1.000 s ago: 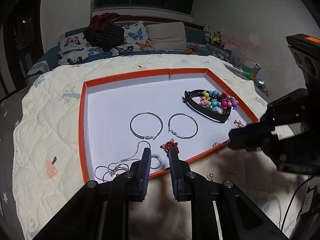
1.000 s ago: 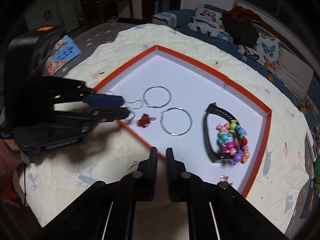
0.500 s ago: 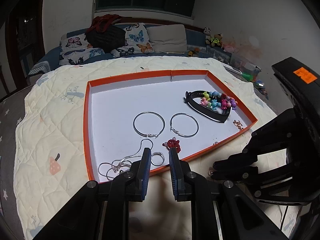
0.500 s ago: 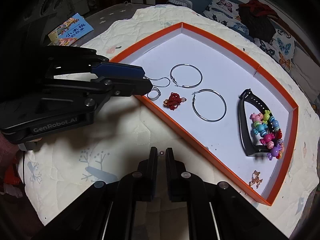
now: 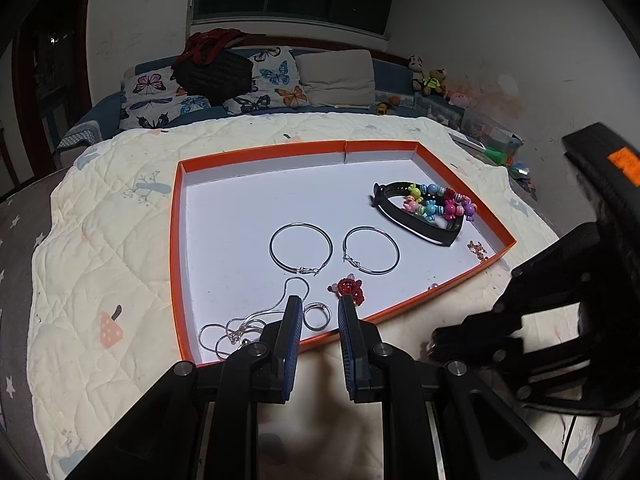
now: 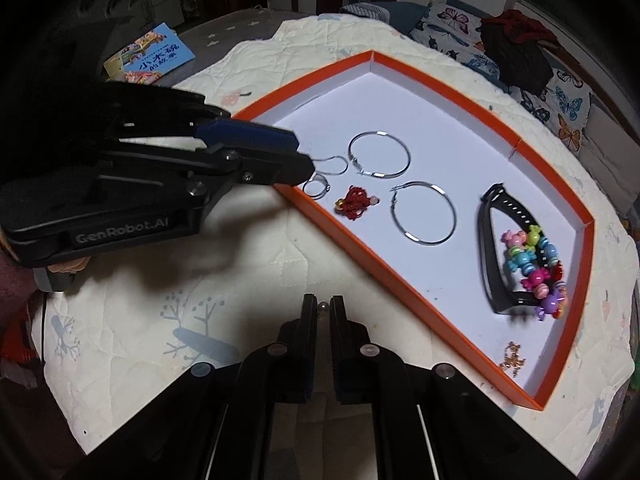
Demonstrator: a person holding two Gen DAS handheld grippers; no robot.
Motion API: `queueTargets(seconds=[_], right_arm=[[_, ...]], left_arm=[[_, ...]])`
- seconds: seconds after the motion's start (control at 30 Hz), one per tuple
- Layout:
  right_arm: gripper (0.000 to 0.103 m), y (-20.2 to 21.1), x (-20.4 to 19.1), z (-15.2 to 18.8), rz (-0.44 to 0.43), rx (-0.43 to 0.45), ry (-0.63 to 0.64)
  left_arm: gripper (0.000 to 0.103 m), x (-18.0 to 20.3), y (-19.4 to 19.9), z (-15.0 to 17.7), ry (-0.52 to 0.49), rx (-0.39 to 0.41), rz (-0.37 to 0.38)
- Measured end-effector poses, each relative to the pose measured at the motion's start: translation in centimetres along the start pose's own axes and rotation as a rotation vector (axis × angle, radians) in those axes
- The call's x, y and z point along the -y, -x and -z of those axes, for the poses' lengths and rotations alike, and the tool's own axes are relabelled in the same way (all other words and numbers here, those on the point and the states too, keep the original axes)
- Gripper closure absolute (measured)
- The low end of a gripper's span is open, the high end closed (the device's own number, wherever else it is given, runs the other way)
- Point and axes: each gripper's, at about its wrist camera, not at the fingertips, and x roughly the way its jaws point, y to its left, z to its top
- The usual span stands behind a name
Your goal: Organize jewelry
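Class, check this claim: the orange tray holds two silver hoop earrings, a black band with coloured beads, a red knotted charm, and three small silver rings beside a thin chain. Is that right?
Not quite. Only one small silver ring lies beside the thin chain, as the left wrist view shows. The orange tray, two silver hoop earrings, black band with coloured beads and red knotted charm stand.

The left tongs [image 5: 319, 308] hide part of the silver chain [image 5: 248, 322] in the tray
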Motion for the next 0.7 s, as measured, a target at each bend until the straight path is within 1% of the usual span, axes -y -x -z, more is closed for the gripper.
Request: queueTargets(seconds=[0.17,0.27,0.33,0.43,0.47,0.53,0.57,0.6,0.7], right_arm=[[0.095,2.2,1.1,-0.5,0.023,0.062,-0.024],[0.095,3.0,2.5,-1.1,0.041,0.099,-0.068],[0.095,2.9,3.3,-1.4,0.055,0.112,-0.097],[0.095,1.8,4.0,-1.9,0.078,0.106,-0.127],[0.094,1.4,4.3,-2.0,0.079,0.101,-0.139],[0.094,0.8,4.7,-2.2,0.064,0.089,-0.163],[0.094,0.7,4.9,-2.1,0.06,0.086,-0.175],[0.094,0.6,5.0,-2.1,0.057,0.087,-0.181],[0.094,0.8,5.3,-1.8,0.046,0.095,-0.205]], left_arm=[[0.083,0.0,0.0,-0.1,0.006,-0.001,0.0],[0.083,0.0,0.0,-0.1,0.008,-0.003,0.0],[0.083,0.0,0.0,-0.1,0.011,-0.004,0.0],[0.082,0.0,0.0,-0.1,0.02,-0.009,0.0],[0.08,0.0,0.0,-0.1,0.02,-0.01,-0.001],[0.069,0.1,0.1,0.0,0.018,-0.017,-0.013],[0.061,0.2,0.1,0.0,0.017,-0.018,-0.021],[0.058,0.3,0.3,0.1,0.013,-0.015,-0.031],[0.054,0.4,0.5,0.4,0.016,-0.014,-0.037]])
